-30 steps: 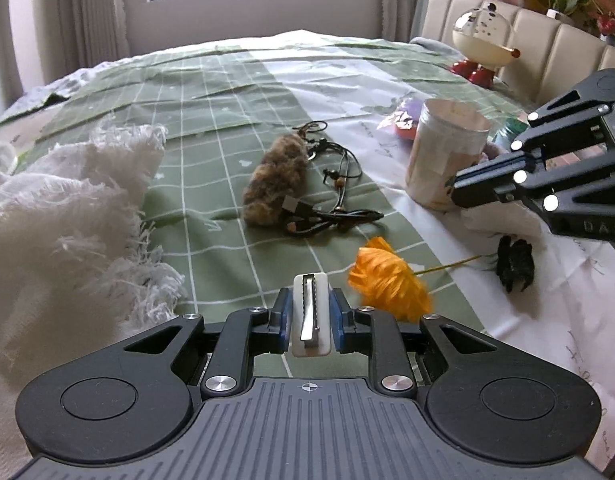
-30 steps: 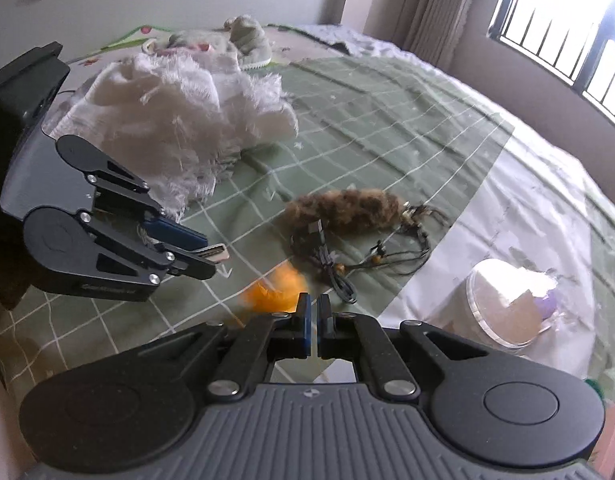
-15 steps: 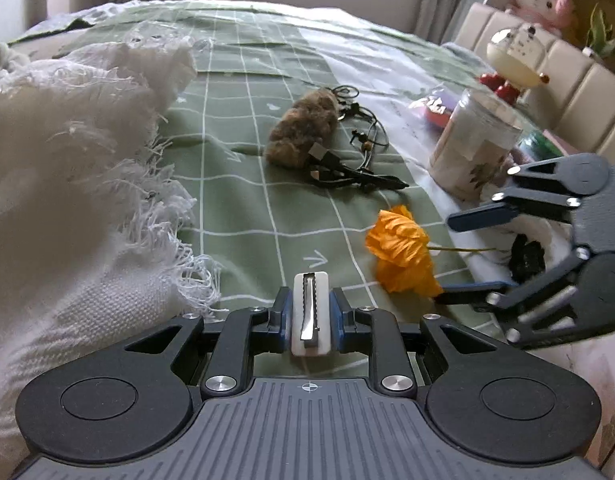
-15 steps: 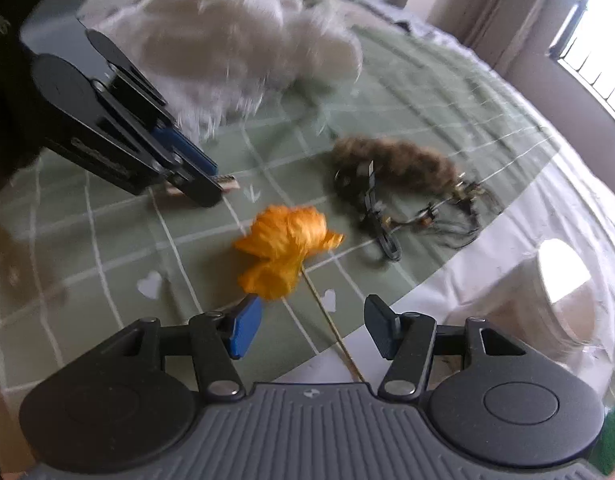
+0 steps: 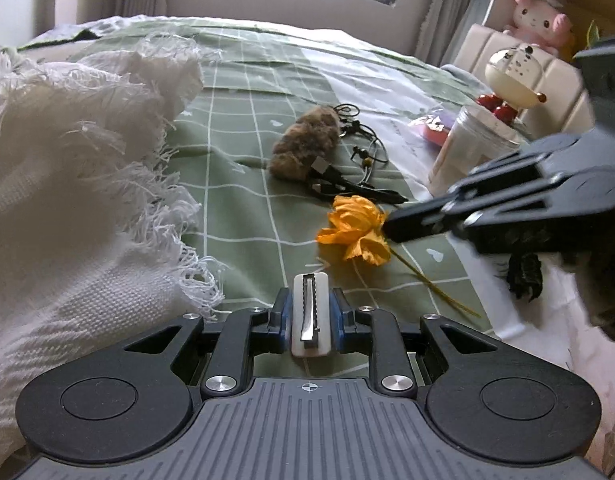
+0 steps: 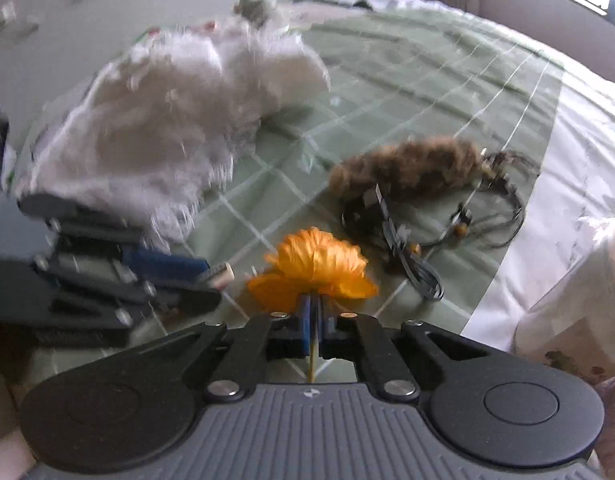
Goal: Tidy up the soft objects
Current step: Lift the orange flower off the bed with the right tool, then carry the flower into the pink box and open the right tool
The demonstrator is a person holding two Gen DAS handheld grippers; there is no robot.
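Note:
An orange fabric flower (image 6: 315, 264) on a thin stem lies on the green checked bedspread (image 5: 243, 184). My right gripper (image 6: 313, 314) is shut on the stem just behind the bloom. From the left wrist view its fingertips (image 5: 391, 228) sit against the flower (image 5: 355, 228), and the stem (image 5: 427, 284) trails toward the near right. My left gripper (image 5: 310, 308) hovers just short of the flower, shut on a small white clip with a metal strip (image 5: 310, 320). The right wrist view shows that gripper (image 6: 211, 276) at the left, its tip close to the bloom.
A white fringed blanket (image 5: 75, 168) is heaped on the left. Beyond the flower lie a brown furry piece (image 5: 303, 140) and tangled black cords (image 5: 347, 188). A pale jar (image 5: 463, 152), a small black item (image 5: 525, 276) and plush toys (image 5: 515, 76) are on the right.
My right gripper opened over the flower, dropped lower and shut on its stem. The left gripper sank a little toward the bed, still gripping the white clip.

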